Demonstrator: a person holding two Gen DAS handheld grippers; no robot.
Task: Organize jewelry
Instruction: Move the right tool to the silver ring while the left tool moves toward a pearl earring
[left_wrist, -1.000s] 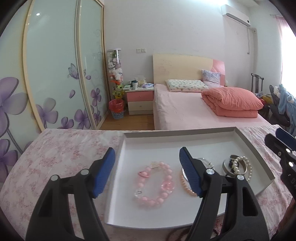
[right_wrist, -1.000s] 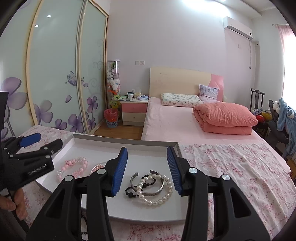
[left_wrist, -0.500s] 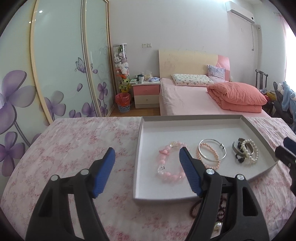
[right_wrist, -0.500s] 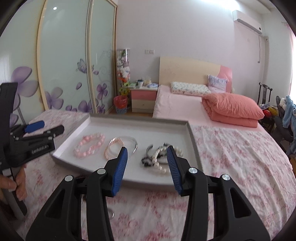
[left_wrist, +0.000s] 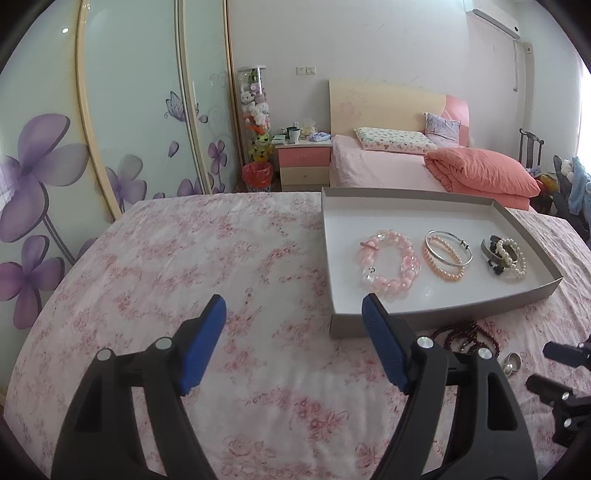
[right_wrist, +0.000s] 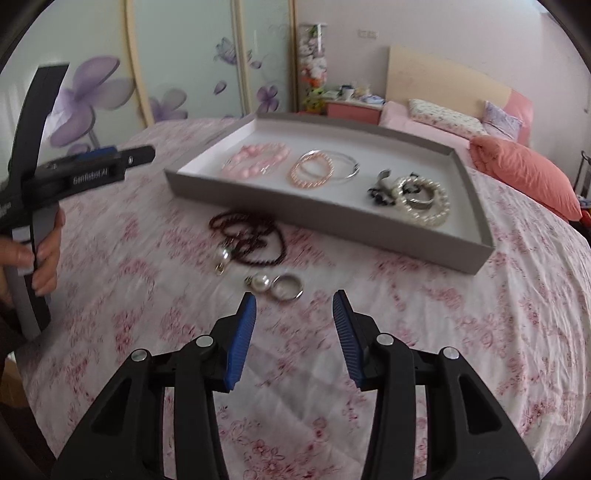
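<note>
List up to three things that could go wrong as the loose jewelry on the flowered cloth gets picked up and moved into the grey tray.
1. The silver ring touches the pearl pendant; the open right gripper might nudge or grab both.
2. The dark red bead necklace lies tangled beside another pearl piece; lifting one could drag the other.
3. The shallow grey tray already holds bracelets; a dropped piece could tangle with them.

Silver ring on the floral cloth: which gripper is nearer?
Right. The right gripper hovers just short of the silver ring; the left gripper sits farther off, over bare cloth beside the grey tray.
</note>
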